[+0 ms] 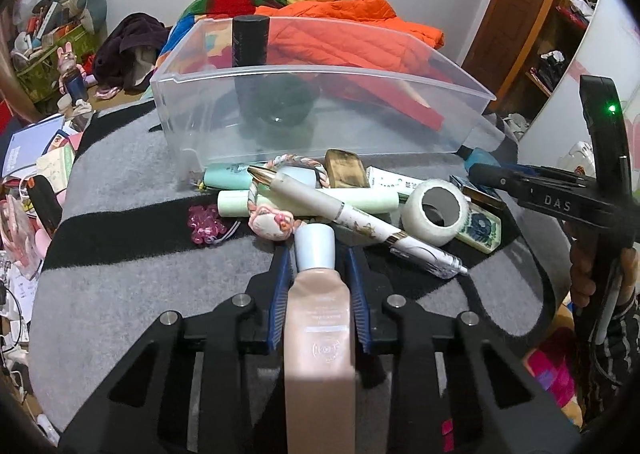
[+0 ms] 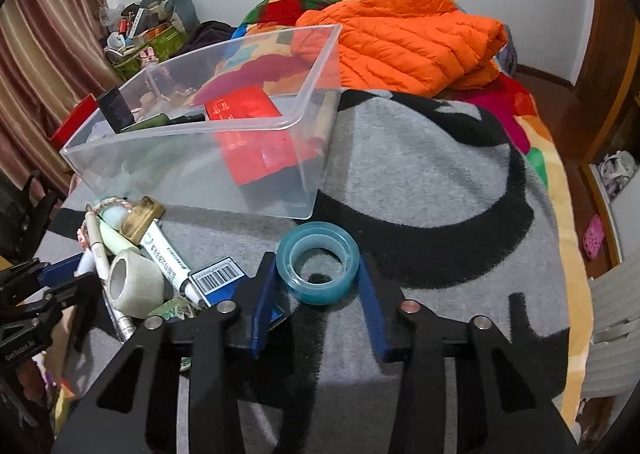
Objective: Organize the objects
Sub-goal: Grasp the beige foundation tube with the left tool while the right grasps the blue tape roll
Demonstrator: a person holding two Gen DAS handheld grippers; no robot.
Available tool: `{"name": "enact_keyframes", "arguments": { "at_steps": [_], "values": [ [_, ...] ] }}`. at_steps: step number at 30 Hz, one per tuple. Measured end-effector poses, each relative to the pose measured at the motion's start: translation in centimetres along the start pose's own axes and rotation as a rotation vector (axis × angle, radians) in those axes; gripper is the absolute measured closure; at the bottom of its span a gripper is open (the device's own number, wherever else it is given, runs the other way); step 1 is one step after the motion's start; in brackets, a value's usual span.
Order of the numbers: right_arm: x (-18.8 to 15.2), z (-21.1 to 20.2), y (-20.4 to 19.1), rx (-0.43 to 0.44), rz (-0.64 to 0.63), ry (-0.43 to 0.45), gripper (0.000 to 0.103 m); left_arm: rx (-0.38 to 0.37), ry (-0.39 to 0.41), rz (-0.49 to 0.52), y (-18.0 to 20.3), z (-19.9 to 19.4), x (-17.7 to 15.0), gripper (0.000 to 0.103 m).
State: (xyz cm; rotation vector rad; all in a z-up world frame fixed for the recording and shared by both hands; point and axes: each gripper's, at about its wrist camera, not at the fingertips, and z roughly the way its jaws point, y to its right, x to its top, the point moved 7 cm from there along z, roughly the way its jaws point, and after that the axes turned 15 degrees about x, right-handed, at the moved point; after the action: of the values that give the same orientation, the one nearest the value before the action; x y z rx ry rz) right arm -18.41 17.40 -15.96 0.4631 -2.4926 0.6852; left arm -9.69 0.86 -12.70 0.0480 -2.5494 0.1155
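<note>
Partly done: clear plastic bin point(image 1: 320, 109), upper centre, apparently holding three items. Left gripper point(image 1: 320, 274) pinching beige tube point(image 1: 320, 314); right gripper point(image 2: 320, 278) clamping teal tape ring point(image 2: 318, 268); pile point(image 1: 332, 193) remaining.

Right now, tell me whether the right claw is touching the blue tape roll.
Touching. The right wrist view shows the right claw with both blue fingers pressed against the sides of the blue tape roll, no gap visible.

Clear glossy plastic bin point(image 1: 320, 109) on a fuzzy grey-black blanket point(image 2: 420, 181).
</note>
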Motion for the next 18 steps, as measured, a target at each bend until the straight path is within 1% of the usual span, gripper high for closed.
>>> {"name": "enact_keyframes", "arguments": {
  "at_steps": [5,7,8,18],
  "values": [
    [0.0,-0.7,-0.3,0.001,-0.005,0.021,0.067,-0.003,0.007,-0.017,-0.3,-0.7,-0.5,0.076],
    [0.0,-1.2,-0.6,0.012,-0.002,0.032,0.067,-0.005,0.013,-0.025,-0.6,-1.2,-0.5,0.083],
    [0.0,-1.5,-0.8,0.015,-0.003,0.038,0.067,-0.006,0.016,-0.026,-0.7,-1.5,-0.5,0.084],
    [1.3,-3.8,-3.0,0.031,-0.053,0.1,0.067,0.012,0.115,-0.06,-2.0,-5.1,0.9,0.084]
  ]
}}
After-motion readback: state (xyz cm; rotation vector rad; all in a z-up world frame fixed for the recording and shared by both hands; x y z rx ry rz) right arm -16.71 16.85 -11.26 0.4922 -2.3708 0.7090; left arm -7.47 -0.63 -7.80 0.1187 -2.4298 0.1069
